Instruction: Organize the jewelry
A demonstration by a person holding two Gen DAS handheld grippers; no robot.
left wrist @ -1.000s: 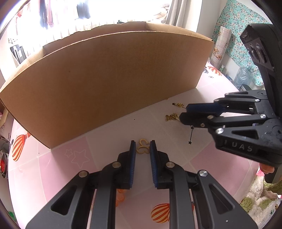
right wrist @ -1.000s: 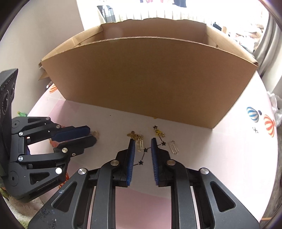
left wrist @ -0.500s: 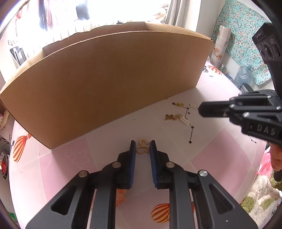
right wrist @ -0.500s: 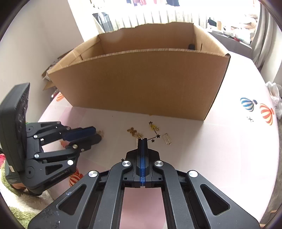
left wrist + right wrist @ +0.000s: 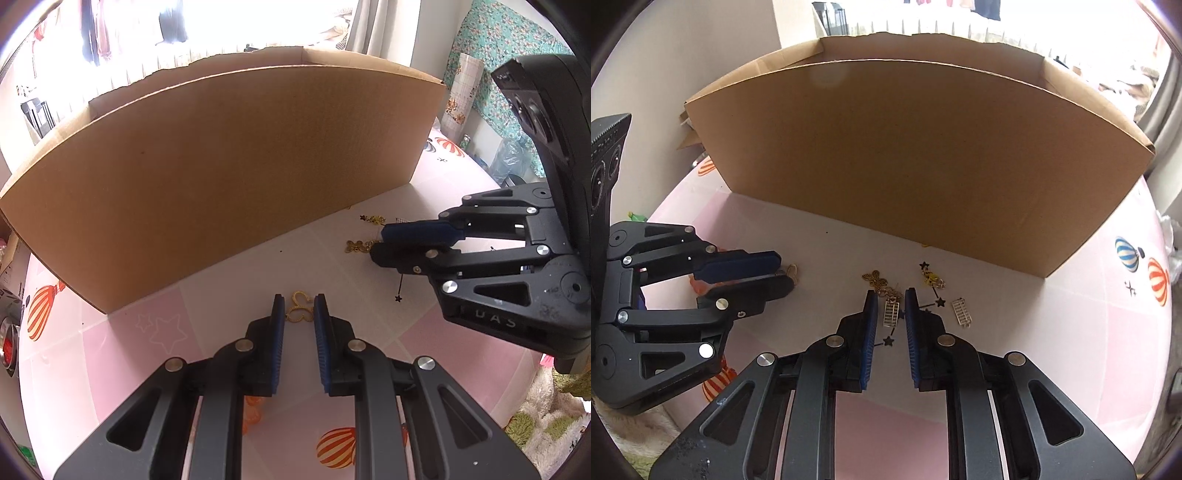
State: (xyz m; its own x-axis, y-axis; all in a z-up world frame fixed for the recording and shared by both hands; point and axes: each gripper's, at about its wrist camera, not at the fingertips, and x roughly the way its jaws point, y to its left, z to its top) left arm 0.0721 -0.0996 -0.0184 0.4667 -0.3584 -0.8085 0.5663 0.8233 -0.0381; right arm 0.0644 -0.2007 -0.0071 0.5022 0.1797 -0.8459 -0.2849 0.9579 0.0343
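Fingers of the left gripper [image 5: 298,308] are standing narrowly apart, pointing down at the table [image 5: 229,280] in front of the box [image 5: 236,162]. A gold butterfly outline charm [image 5: 301,311] is lying between their tips; whether the pads are pressing on it, I cannot tell.

Fingers of the right gripper [image 5: 889,310] are opening, a narrow gap showing between the blue pads. A silver ladder charm [image 5: 891,314] is lying on the table in that gap, and the pads are not pressing on it. A black star chain [image 5: 912,317] is running under the same tips.

Jewelry in front of the box, counted from the right wrist view: two ladder charms, the second [image 5: 961,312] lying just right of the right gripper; one bronze butterfly [image 5: 874,278] just beyond the left fingertip, nearer the box; one yellow charm [image 5: 932,277] closer still to the box; one star chain. The gold outline charm is sitting well left of this cluster, and an orange piece [image 5: 253,410] is showing under the left gripper.
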